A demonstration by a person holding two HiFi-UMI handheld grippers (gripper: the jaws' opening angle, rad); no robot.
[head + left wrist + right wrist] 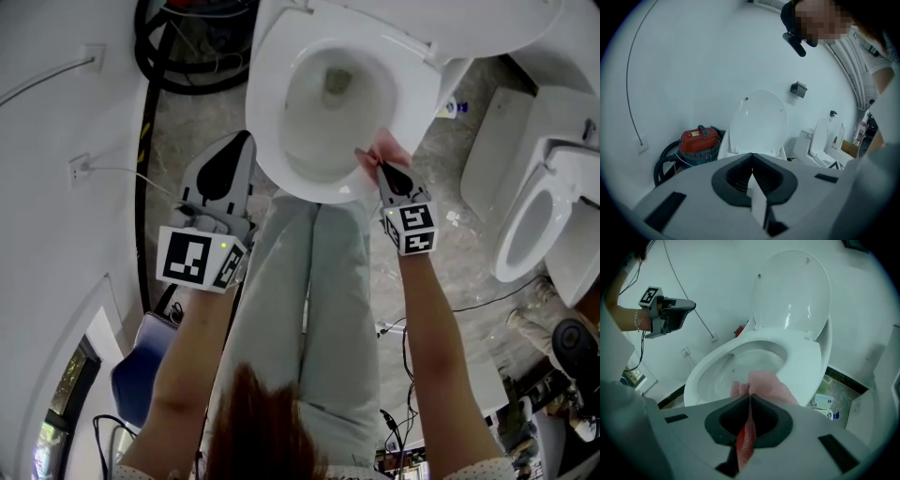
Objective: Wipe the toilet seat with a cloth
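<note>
The white toilet seat (272,141) lies down around the bowl, with the lid (792,291) standing open behind it. My right gripper (377,163) is shut on a pink cloth (384,145), which rests on the seat's near right rim. In the right gripper view the cloth (764,385) spreads over the seat (808,364) just ahead of the right gripper (749,398). My left gripper (243,142) is shut and holds nothing; it hangs in the air left of the bowl, apart from the seat. It points at the raised lid (758,119).
A red vacuum cleaner (696,140) with a black hose (164,56) stands left of the toilet by the wall. A second toilet (534,220) stands at the right. A small bottle (450,108) lies on the floor between them. The person's legs (309,309) stand before the bowl.
</note>
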